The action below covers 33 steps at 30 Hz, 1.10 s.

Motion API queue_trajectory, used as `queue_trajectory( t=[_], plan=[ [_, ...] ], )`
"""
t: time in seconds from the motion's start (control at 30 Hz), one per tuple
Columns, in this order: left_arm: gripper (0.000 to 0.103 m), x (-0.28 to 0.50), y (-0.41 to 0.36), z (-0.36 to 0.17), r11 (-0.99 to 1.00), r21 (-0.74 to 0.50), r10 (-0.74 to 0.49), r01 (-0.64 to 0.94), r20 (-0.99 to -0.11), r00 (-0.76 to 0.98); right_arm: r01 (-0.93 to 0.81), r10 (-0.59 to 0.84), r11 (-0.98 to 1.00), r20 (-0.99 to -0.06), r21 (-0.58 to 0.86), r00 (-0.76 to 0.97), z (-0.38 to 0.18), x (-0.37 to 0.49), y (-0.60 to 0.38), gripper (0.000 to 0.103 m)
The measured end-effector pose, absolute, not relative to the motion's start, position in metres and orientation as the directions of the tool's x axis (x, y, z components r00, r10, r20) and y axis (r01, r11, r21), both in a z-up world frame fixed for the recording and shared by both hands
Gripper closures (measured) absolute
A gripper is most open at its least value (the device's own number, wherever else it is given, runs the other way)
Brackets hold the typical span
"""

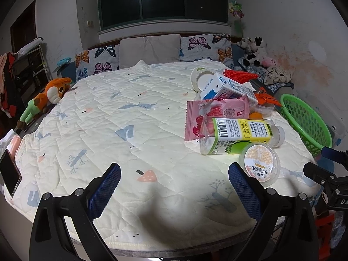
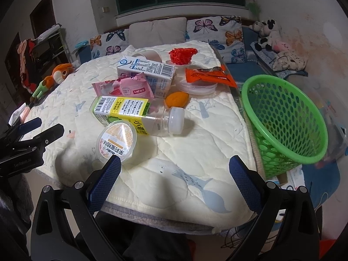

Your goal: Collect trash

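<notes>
None of the trash is collected: the green perforated plastic basket (image 2: 282,117) looks empty, litter heaped beside it on the quilted tabletop (image 1: 130,130); both tongs (image 1: 174,189) (image 2: 174,180) spread, holding nothing.

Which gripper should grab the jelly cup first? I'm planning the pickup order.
Right. The right gripper has open jaws with the jelly cup at its left finger and the green basket on its right; the left gripper faces bare quilt.

The left gripper (image 1: 174,184) hangs wide open over the quilt (image 1: 121,117). Wrappers, a carton (image 1: 228,87) and a bottle (image 1: 239,134) lie near a green basket (image 1: 304,121).
</notes>
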<state>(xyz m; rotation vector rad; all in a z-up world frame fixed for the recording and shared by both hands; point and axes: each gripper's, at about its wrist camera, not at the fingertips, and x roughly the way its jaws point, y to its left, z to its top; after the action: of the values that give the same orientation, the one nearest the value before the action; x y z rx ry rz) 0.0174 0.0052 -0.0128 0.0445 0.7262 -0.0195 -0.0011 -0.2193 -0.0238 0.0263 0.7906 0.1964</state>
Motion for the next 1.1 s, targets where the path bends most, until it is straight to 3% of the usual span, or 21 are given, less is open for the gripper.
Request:
queue_trajectory(
  t=[1.1],
  plan=[
    [0.007, 0.042, 0.024, -0.013, 0.999, 0.037, 0.018, 0.011, -0.681, 0.732, -0.322, 0.308, 0.938, -0.729, 0.126, 0.611, -0.042, 0.025, -0.16, 0.007]
  ],
)
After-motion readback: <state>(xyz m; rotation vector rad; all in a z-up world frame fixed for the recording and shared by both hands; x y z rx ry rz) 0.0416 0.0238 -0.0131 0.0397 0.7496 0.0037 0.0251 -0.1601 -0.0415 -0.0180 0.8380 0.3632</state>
